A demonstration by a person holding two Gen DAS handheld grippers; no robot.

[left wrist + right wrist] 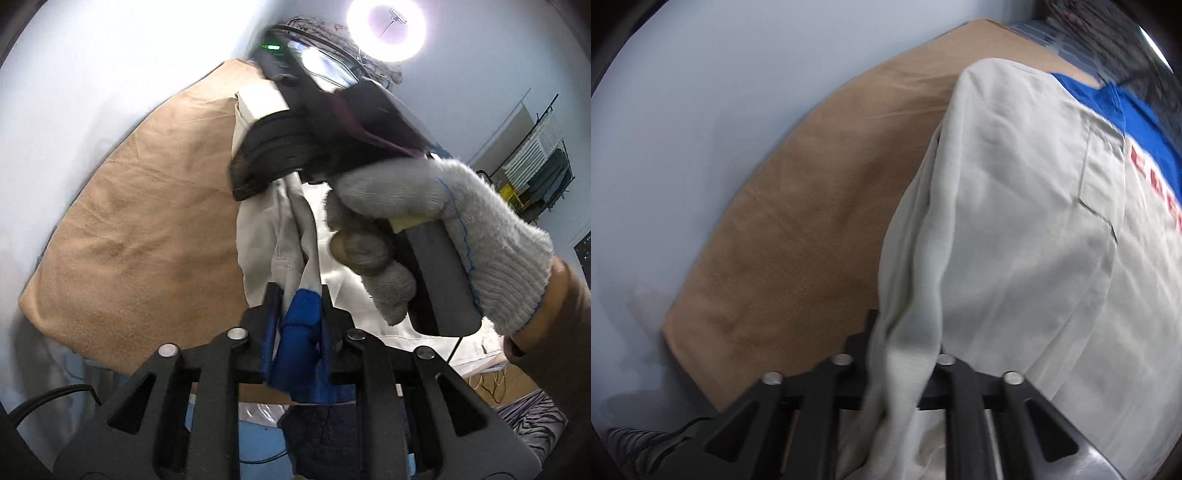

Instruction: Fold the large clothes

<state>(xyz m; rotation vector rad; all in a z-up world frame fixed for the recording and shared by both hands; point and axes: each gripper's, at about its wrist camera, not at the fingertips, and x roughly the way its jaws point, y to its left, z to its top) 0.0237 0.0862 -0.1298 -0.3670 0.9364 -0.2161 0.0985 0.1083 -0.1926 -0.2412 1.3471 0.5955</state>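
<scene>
A large pale grey-white garment (1015, 229) with blue trim and red lettering lies over a tan cloth-covered table (798, 236). My left gripper (299, 306) is shut on a blue and white bunched part of the garment (295, 347). My right gripper (905, 343) is shut on a bunched pale fold of the same garment. In the left wrist view the right gripper's body (332, 122) and the gloved hand (443, 229) holding it fill the upper right, just above the garment (258, 221).
The tan table cloth (140, 229) reaches a pale blue wall (92, 92). A ring light (388, 29) shines at the top. A clothes rack (539, 158) stands at the far right. Dark and striped fabrics (532, 417) lie below the table.
</scene>
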